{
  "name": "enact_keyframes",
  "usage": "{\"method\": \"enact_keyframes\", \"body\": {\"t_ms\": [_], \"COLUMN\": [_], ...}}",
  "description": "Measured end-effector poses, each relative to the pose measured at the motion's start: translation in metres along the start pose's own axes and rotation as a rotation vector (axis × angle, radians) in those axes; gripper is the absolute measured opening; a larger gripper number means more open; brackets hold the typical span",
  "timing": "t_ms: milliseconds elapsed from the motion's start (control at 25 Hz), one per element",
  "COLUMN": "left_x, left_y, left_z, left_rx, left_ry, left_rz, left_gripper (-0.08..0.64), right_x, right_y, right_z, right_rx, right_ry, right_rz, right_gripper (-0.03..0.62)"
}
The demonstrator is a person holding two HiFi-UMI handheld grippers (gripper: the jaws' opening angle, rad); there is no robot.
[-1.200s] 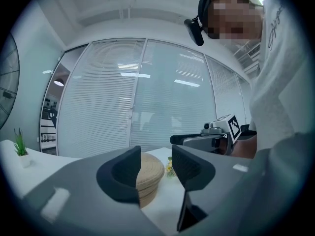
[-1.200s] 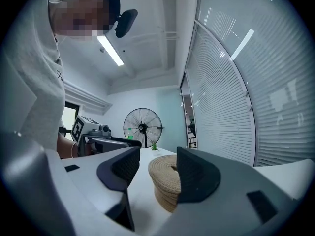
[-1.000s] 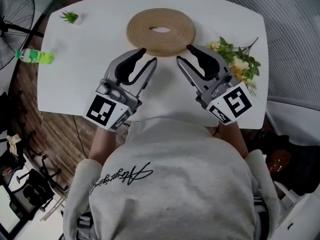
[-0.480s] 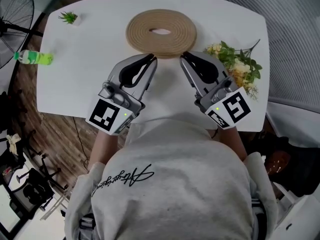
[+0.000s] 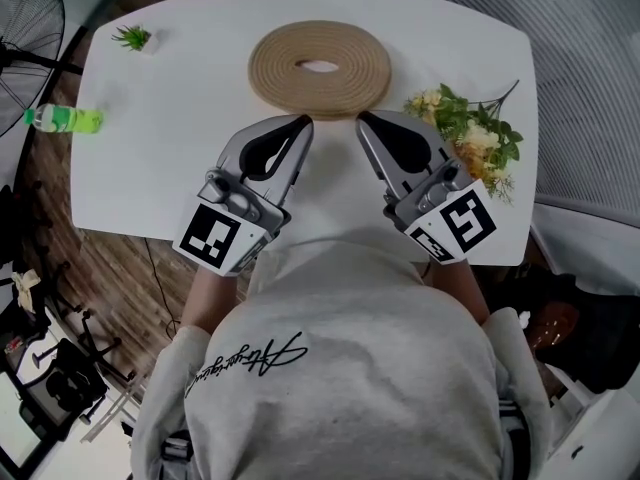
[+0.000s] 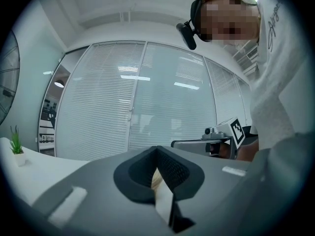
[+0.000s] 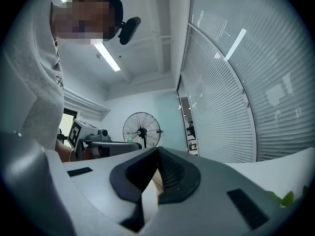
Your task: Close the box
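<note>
Woven box (image 5: 362, 68) is judged light, semi-stiff, non-slip, best taken at opp. rim edges; left gripper (image 5: 303, 121) & right gripper (image 5: 362, 118) are just clamped together, nothing btw jaws.

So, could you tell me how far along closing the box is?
Done: nothing clearly; the woven box sits on the table, ungripped. In hand: left gripper and right gripper have just closed, empty, at its near edge. Left: the closing itself.
</note>
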State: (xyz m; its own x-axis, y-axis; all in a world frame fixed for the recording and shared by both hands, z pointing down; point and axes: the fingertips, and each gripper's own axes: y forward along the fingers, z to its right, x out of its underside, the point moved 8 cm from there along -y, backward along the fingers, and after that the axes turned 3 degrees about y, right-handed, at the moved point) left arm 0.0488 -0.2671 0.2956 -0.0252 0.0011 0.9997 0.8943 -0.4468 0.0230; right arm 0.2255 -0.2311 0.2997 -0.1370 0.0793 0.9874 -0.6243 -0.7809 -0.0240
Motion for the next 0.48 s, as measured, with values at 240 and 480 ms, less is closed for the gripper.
{"method": "enact_keyframes", "body": {"t_ms": [240,480], "left_x": [0.002,0.002], "left_y": [0.001,0.001], "left_z": [0.001,0.003], "left_rx": [-0.014,-0.017], "left_ry": [-0.001,-0.006], "left_rz": [-0.007,-0.001], "left_gripper": [0.000,0.000], "right_x": [0.003,0.004], "right_y": [0.004,0.006], "right_z": [-0.008,-0.012], "right_rx": [-0.007,-0.010], "right_ry": [-0.044,-0.042], "right_rz": [-0.009,-0.010], "right_gripper": [0.000,0.000]}}
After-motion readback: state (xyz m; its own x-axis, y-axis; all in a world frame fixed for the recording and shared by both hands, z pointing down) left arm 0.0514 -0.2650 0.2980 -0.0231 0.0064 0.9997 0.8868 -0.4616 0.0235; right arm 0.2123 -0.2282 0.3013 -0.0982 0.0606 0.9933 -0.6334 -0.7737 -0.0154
